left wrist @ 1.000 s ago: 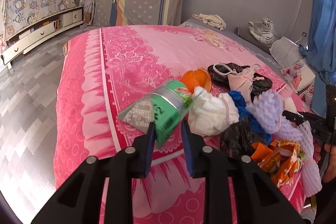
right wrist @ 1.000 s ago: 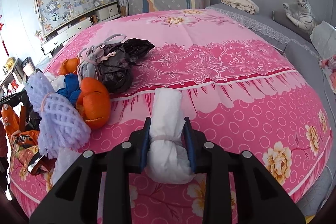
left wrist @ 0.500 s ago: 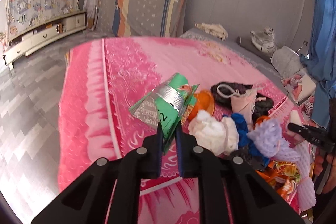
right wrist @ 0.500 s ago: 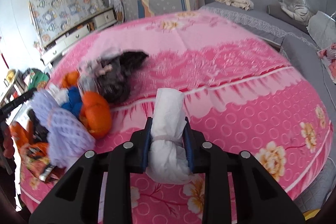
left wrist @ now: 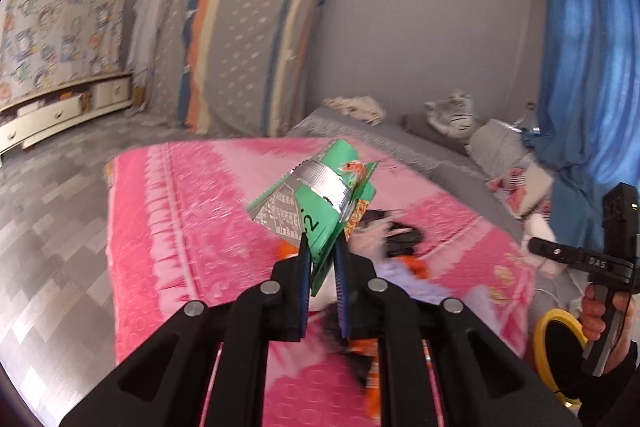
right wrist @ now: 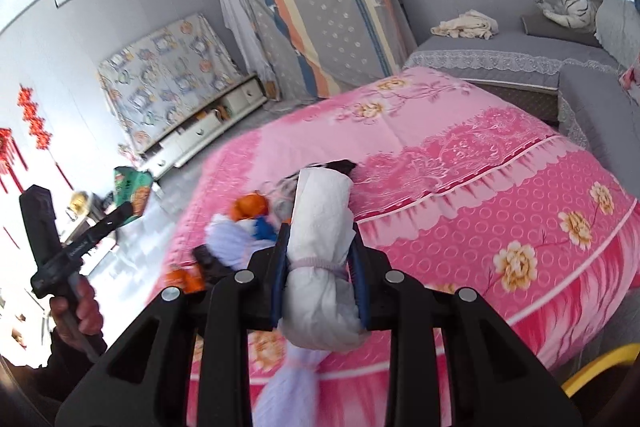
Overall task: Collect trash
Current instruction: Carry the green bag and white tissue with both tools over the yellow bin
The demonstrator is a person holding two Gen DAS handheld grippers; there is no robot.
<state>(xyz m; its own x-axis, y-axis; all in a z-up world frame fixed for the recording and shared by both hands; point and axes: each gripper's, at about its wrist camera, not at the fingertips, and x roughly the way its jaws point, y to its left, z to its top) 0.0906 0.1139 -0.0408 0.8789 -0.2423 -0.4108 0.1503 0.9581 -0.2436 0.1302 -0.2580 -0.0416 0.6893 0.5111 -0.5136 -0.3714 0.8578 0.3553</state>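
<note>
Black tongs (left wrist: 322,259) (blue pads, silver screws).

Glossy green foil packet (left wrist: 320,211), soft white crinkled plastic bundle (right wrist: 320,267), pink cloth bedspread (right wrist: 480,187).

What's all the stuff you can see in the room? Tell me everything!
green packet: 1, green with silver tape, lifted above the bed in the left gripper
white bundle: 1, white, tied with a band, in the right gripper
trash pile: 1 heap, orange, blue, lilac, black, on the bed's near corner
bed: 1, pink flowered cover
mattress: 1, grey with stripes, leaning on the wall
toy tiger: 1, white and black, on the grey sofa
curtain: 1, blue, far right
cabinet: 1, cream, by the left wall
left gripper: black, shut on the packet
right gripper: black, shut on the bundle
</note>
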